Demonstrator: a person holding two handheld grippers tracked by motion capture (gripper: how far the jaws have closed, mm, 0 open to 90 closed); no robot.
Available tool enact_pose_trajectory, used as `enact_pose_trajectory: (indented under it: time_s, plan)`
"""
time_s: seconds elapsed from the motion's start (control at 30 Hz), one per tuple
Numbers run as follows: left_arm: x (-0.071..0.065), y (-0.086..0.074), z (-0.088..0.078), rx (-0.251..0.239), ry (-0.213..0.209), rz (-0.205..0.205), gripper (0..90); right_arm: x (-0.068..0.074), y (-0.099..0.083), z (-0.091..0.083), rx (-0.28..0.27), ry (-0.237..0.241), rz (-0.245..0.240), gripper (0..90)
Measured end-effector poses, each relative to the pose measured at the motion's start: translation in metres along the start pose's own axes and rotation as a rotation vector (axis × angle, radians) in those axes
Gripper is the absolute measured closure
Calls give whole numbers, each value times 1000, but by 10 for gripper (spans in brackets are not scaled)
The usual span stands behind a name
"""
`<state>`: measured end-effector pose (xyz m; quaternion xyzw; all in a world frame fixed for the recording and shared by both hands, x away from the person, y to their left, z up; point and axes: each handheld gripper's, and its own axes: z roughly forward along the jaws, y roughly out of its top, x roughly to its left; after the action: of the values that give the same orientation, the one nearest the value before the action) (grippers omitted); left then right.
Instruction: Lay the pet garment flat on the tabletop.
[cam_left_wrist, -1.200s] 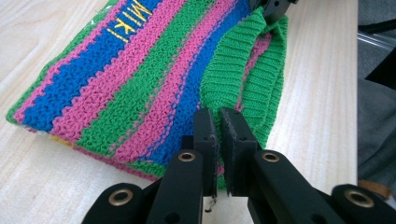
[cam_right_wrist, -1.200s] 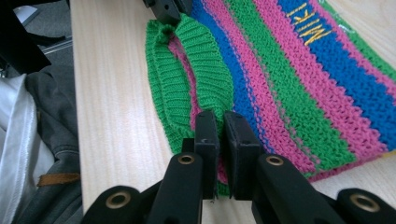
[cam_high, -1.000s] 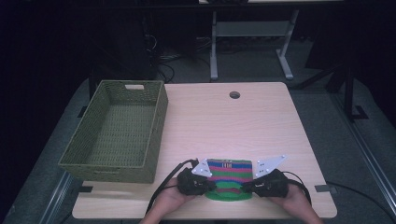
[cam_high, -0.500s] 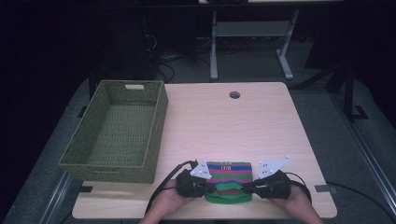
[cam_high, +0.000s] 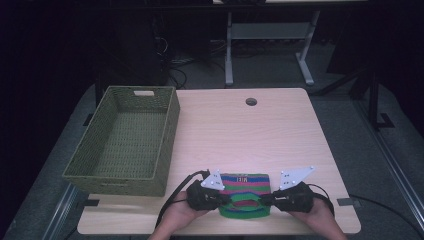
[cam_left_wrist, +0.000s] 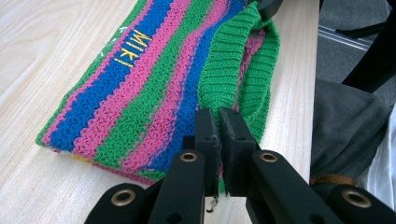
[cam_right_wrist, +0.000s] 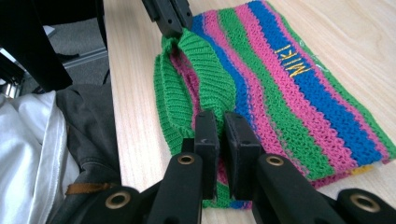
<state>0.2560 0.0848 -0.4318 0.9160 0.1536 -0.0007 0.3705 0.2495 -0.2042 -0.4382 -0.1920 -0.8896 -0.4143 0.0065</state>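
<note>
In the high view, a light wooden table (cam_high: 240, 135) fills the middle of the frame, and a green woven basket (cam_high: 125, 142) sits on its left part, reaching toward the upper left. At the lower centre, close to the table's near edge, lies a striped knitted cloth (cam_high: 245, 195) in green, pink and blue. The left gripper (cam_high: 226, 199) comes in from the lower left and meets the cloth's left edge, while the right gripper (cam_high: 264, 200) comes in from the lower right and meets its right edge; a hand (cam_high: 177, 217) holds the left one from the bottom of the frame. In the left gripper view, the striped knitted cloth (cam_left_wrist: 154, 93) stretches from the centre to the top of the frame, with yellow lettering (cam_left_wrist: 130, 45) at upper left, and the left gripper (cam_left_wrist: 219, 140) is pinched tight on its green ribbed hem (cam_left_wrist: 229, 70), the jaws nearly together. In the right gripper view, the cloth (cam_right_wrist: 289, 88) runs from the upper centre to the lower right, and the right gripper (cam_right_wrist: 220, 135) clamps the green ribbed hem (cam_right_wrist: 205, 79) between nearly closed jaws, while the left gripper (cam_right_wrist: 170, 21) grips the same hem at the top of the frame.
</note>
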Motion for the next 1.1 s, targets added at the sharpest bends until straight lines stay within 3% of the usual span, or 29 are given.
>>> enact_pose_trajectory:
  time_s: [0.63, 1.1]
  plan:
    - [2, 4, -9, -38, 17, -13, 864, 2, 7, -10, -35, -24, -10, 835]
    - [5, 14, -14, -53, 29, -13, 864, -5, 16, -21, -55, -32, -2, 835]
